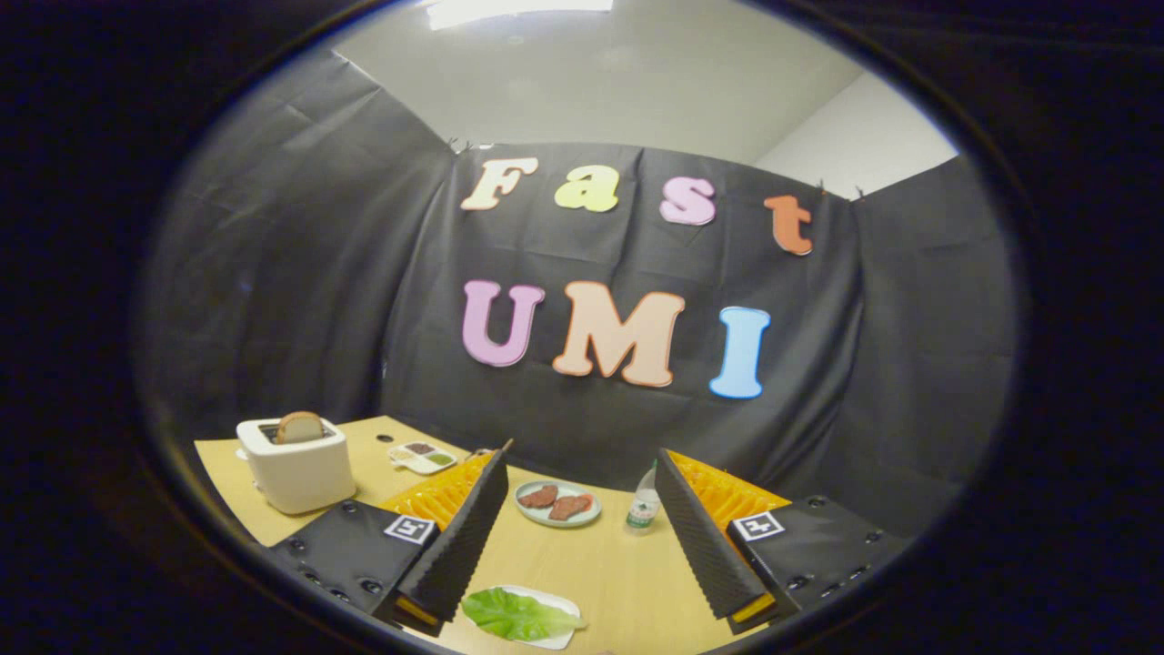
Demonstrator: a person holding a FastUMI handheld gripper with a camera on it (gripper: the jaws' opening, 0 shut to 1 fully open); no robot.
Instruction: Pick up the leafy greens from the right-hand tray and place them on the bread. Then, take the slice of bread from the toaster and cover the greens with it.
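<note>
A green leaf (514,615) lies on a small white tray (556,638) on the wooden table, low between my fingers and close to the left one. My gripper (582,468) is open and holds nothing, raised above the table. A white toaster (296,464) stands beyond the left finger with a slice of bread (300,426) sticking up out of its slot.
A pale plate (557,503) with two reddish-brown pieces sits ahead between the fingers. A small bottle (644,504) stands by the right finger. A divided white dish (422,458) with sauces lies behind the toaster, near the black cloth wall.
</note>
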